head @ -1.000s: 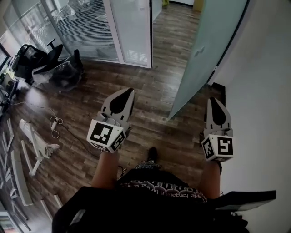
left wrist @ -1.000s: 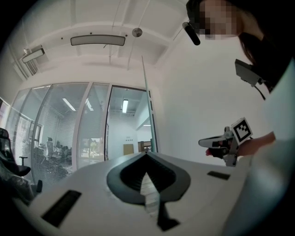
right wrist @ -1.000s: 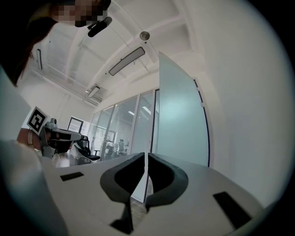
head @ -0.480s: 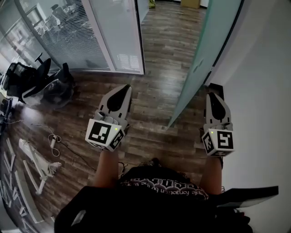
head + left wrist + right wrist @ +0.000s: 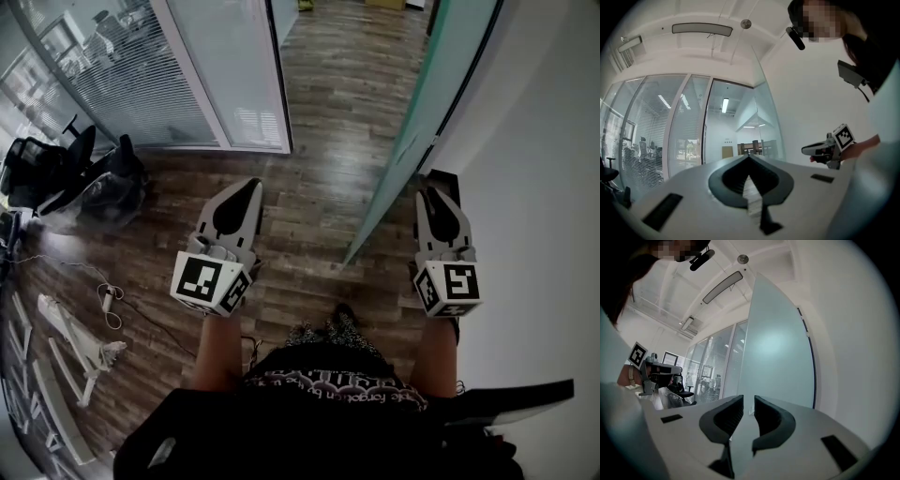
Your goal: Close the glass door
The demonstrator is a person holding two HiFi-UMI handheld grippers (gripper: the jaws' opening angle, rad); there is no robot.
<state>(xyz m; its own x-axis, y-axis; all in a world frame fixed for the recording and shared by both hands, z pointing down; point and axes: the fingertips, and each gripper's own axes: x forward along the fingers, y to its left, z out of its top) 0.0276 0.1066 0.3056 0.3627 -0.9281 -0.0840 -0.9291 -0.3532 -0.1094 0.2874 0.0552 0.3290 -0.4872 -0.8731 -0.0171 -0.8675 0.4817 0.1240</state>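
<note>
Parted by a narrow gap on the right gripper, just now opening, nothing between the fingers. Pressed together and empty on the left gripper. Just ahead of the right one: frosted glass door, standing open at an angle near the white wall, over a wooden floor.

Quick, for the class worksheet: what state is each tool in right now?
Left tool: closed, empty.
Right tool: open, its jaws have just been opening, with nothing between them; the glass door is ahead.
</note>
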